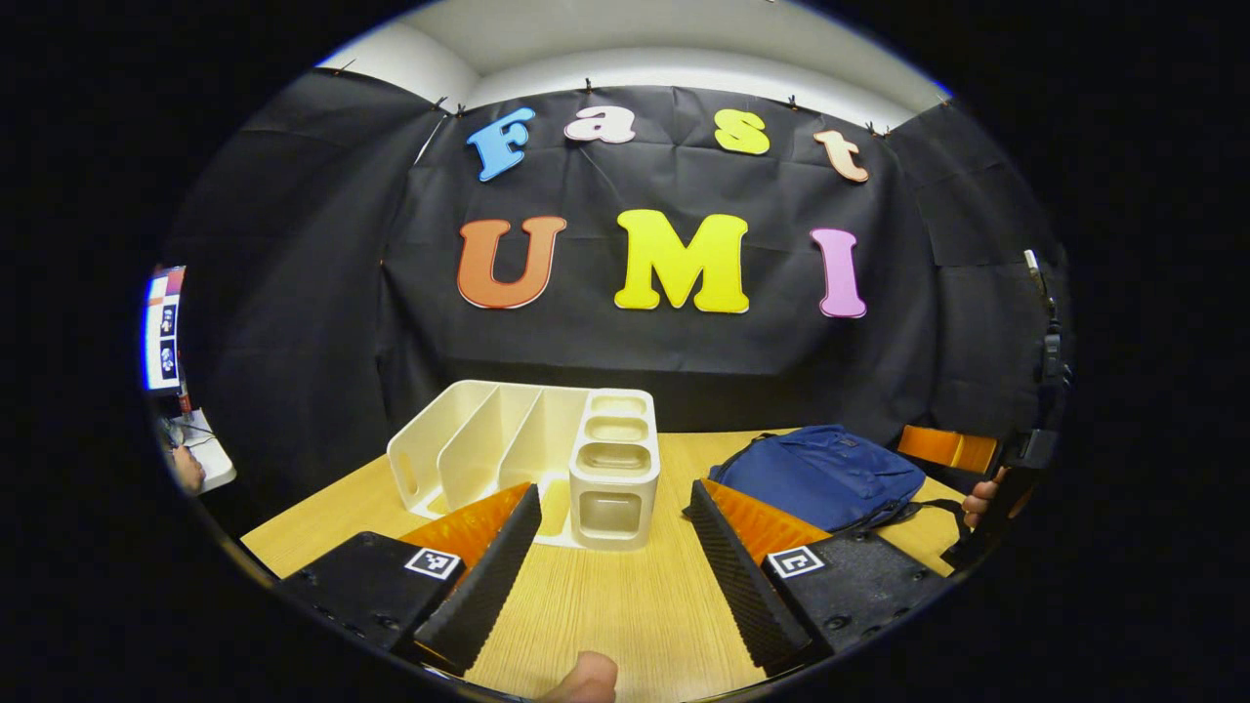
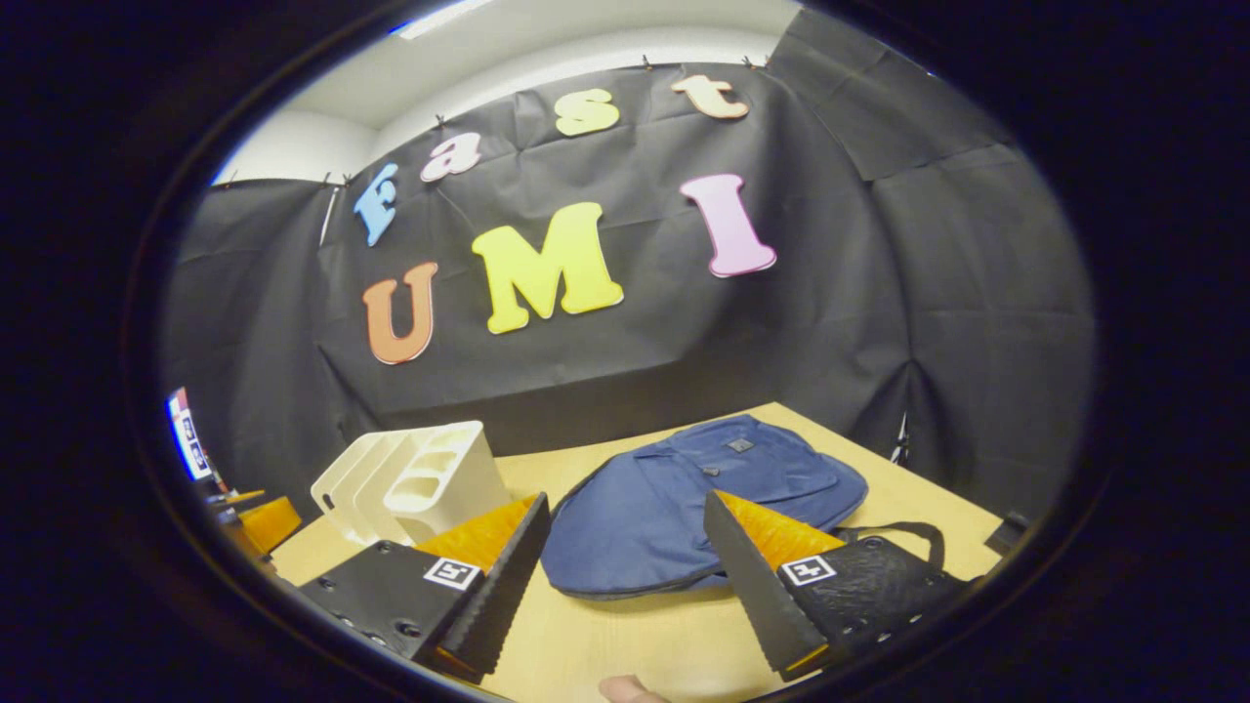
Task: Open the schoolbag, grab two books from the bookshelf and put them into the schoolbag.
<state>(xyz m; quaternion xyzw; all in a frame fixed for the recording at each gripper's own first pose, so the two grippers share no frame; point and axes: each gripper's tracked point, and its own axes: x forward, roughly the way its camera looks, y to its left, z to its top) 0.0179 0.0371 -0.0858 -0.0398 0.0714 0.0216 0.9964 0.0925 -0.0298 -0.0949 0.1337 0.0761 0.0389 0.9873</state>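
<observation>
A dark blue schoolbag [image 1: 820,474] [image 2: 684,498] lies flat on the wooden table [image 1: 625,596], zipped shut as far as I can see. A cream bookshelf rack [image 1: 532,449] [image 2: 415,478] with upright dividers and stacked cubbies stands to its left; its slots look bare, with no books visible. My left gripper [image 1: 613,508] is open low over the table, facing the rack's cubby end. My right gripper [image 2: 625,517] is open just in front of the schoolbag's near edge, nothing between its fingers. The right gripper and the hand holding it [image 1: 981,503] appear at the left gripper view's right edge.
Black cloth walls close the booth behind and beside the table. A lit screen [image 1: 161,327] and a small white surface sit outside on the left. A black strap [image 2: 894,532] trails from the bag toward the table's right edge.
</observation>
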